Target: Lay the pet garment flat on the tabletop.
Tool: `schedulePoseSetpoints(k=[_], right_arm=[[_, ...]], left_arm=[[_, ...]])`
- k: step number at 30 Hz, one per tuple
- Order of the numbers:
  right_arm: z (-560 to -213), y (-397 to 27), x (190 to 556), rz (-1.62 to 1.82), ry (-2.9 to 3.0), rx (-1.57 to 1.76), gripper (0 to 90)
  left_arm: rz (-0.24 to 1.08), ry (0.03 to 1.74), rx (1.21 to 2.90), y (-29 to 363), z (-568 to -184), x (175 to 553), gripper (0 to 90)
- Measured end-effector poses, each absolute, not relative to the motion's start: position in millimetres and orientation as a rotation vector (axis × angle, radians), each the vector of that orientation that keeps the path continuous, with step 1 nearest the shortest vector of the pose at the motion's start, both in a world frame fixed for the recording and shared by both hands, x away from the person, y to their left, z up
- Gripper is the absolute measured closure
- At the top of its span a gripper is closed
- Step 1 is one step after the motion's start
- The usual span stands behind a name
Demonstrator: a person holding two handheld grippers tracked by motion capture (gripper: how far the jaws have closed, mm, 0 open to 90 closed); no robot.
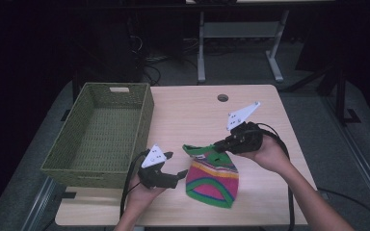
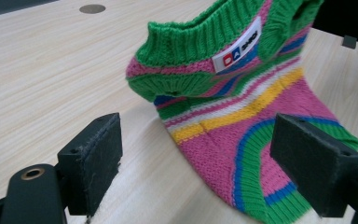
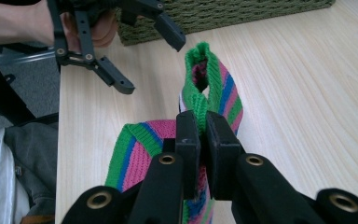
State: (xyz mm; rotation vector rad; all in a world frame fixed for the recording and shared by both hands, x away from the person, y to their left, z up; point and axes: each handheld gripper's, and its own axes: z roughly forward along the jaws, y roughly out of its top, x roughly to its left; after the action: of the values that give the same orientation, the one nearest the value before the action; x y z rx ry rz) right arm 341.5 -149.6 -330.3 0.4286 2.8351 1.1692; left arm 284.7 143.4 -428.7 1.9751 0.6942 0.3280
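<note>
The right tool is clamping the green ribbed collar of a small striped knitted jumper, its jaws pressed together on a fold of the knit, as the right gripper view shows plainly, and it is lifting that collar end a little off the worktop. The rest of the jumper is lying flat on the near part of the worktop, between the two hands and just right of the woven basket. The left tool is holding nothing: its jaws are standing wide apart and it is hovering just beside the jumper's left edge, pointing at the striped body, with the white label on the neck in front of it. Judging by this, the work is at an early stage; one end of the garment is secured, while the second grip is not yet made. The basket is sitting well to the left with nothing visible inside it, so folding or carrying the jumper over and dropping it in appears to be what is left, though the pictures alone are not settling which of these is meant.
</note>
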Motion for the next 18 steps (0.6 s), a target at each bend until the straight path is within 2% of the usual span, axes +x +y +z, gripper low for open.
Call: schedulePoseSetpoints(k=[12, 18], right_arm=[[-321, -154, 339, 1.171, 2.867, 0.323, 84.1], [-316, -157, 338, 1.188, 2.876, 0.281, 84.1]], left_arm=[[0.221, 0.67, 1.941, 131, -444, 306, 16.4], [0.22, 0.645, 1.946, 127, -445, 310, 16.4]])
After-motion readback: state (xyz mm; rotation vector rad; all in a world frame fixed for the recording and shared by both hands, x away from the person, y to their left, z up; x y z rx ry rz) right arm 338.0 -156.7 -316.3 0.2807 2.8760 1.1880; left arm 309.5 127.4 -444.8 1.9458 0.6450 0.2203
